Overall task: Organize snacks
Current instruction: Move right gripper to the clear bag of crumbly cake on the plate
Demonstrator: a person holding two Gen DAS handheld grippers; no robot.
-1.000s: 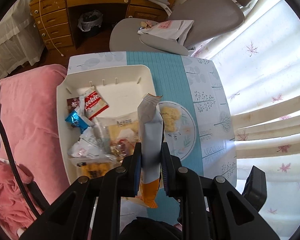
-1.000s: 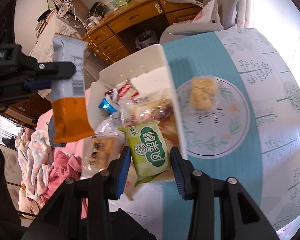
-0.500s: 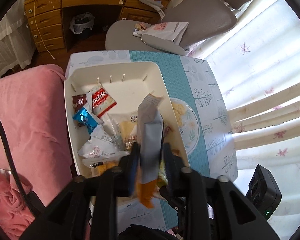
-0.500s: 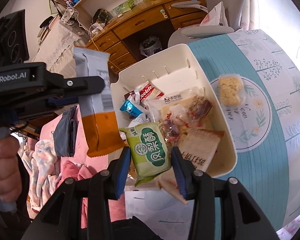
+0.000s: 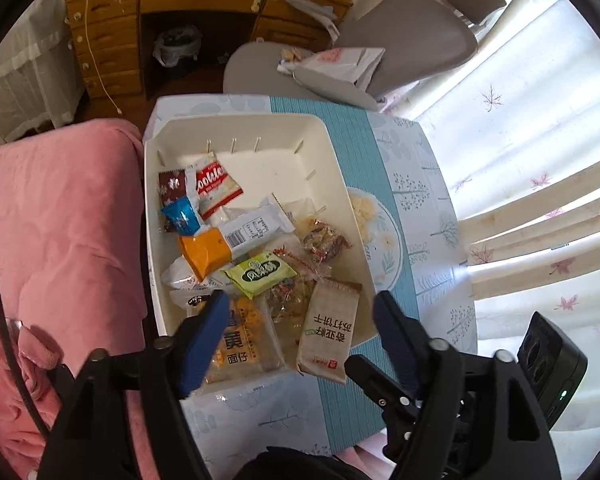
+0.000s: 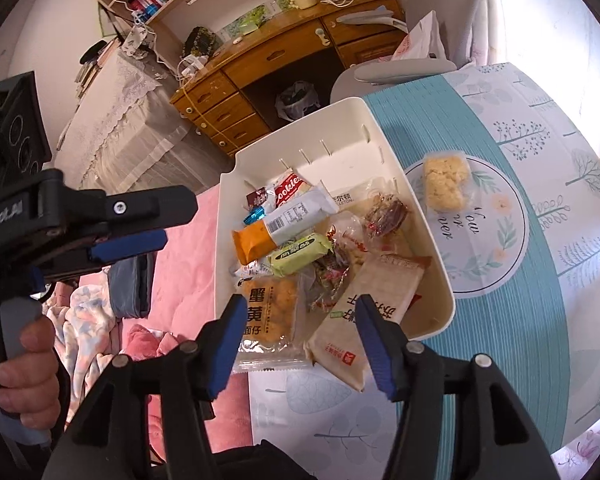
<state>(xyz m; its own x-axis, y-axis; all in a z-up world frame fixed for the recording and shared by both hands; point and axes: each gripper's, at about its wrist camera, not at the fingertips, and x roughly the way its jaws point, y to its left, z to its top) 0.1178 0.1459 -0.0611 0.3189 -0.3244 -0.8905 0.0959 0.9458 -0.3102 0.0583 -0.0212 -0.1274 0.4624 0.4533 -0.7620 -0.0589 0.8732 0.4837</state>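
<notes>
A white bin (image 5: pixel 332 152) (image 6: pixel 384 148) on the table holds several snack packets. A grey and orange packet (image 5: pixel 236 240) (image 6: pixel 284 224) and a green packet (image 5: pixel 262 274) (image 6: pixel 300 254) lie on top of the pile. A tan packet (image 5: pixel 330 324) (image 6: pixel 372 312) hangs over the bin's near rim. My left gripper (image 5: pixel 300 320) is open and empty above the bin's near end. My right gripper (image 6: pixel 300 328) is open and empty over the same end. A yellow rice cake (image 6: pixel 446 180) lies on the table's round print, outside the bin.
A pink bed (image 5: pixel 60 220) lies left of the table. A grey chair (image 5: pixel 380 40) with a white bag stands beyond the table, a wooden desk (image 5: pixel 172 4) behind it. Curtains (image 5: pixel 540 160) hang at the right. My left gripper also shows in the right wrist view (image 6: pixel 132 232).
My left gripper opened and let the grey and orange packet fall into the bin. My right gripper opened and let the green packet fall into the bin. Both packets now lie on the pile.
</notes>
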